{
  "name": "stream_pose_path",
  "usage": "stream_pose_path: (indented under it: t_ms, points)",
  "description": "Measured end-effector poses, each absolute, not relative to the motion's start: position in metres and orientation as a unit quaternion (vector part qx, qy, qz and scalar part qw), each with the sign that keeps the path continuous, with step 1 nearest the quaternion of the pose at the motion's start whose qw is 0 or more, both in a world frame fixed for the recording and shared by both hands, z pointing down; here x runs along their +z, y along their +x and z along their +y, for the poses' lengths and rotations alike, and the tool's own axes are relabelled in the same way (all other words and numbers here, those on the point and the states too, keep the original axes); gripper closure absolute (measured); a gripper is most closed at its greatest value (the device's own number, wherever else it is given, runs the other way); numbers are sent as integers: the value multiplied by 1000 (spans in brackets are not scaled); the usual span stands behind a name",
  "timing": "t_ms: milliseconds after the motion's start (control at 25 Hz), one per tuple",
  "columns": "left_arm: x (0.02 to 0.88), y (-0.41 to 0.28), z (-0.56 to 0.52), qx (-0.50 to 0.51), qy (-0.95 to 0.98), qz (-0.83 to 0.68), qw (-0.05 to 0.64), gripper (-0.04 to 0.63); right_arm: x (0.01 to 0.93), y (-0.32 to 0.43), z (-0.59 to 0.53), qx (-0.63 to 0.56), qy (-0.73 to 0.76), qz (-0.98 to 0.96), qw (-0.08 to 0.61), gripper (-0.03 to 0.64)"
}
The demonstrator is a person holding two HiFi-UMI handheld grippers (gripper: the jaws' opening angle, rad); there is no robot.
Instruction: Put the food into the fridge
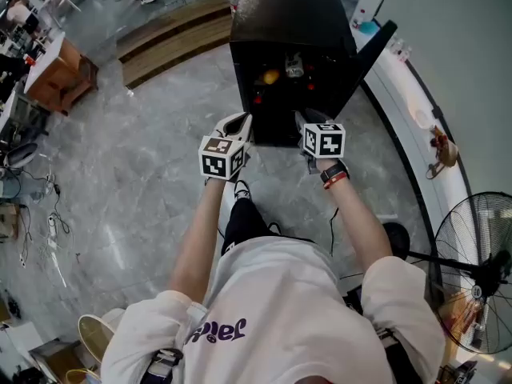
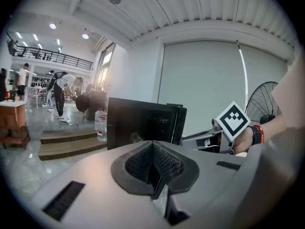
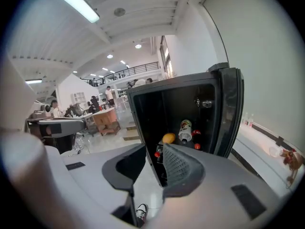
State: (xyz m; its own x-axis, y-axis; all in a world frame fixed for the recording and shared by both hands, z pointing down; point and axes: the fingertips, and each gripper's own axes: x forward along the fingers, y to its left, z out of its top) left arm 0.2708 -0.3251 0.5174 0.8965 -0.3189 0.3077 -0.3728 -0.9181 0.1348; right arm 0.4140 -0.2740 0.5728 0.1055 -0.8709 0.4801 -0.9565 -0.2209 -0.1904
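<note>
Grey marbled floor (image 1: 136,182) spreads to wooden steps (image 1: 168,42). A fan (image 1: 478,272) stands by the pale wall (image 1: 456,62). A strip light (image 3: 72,2) glows overhead.

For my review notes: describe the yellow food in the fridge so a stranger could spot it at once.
Start at the black fridge on the grey floor, its door open. Inside, a round yellow-orange piece lies just left of a white-labelled bottle. It is the only yellow thing there; the small pieces near it are red.

1 fridge (image 1: 288,22), 1 fan (image 1: 478,272), perhaps 5 foods (image 3: 168,138)
</note>
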Motion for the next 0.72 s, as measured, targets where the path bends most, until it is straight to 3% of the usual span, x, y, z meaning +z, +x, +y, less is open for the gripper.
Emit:
stream_pose_path:
  t_ms: [720]
  points:
    - [501, 234, -304, 134, 968, -196, 78, 577, 532, 413, -205, 230, 755, -609, 72, 543]
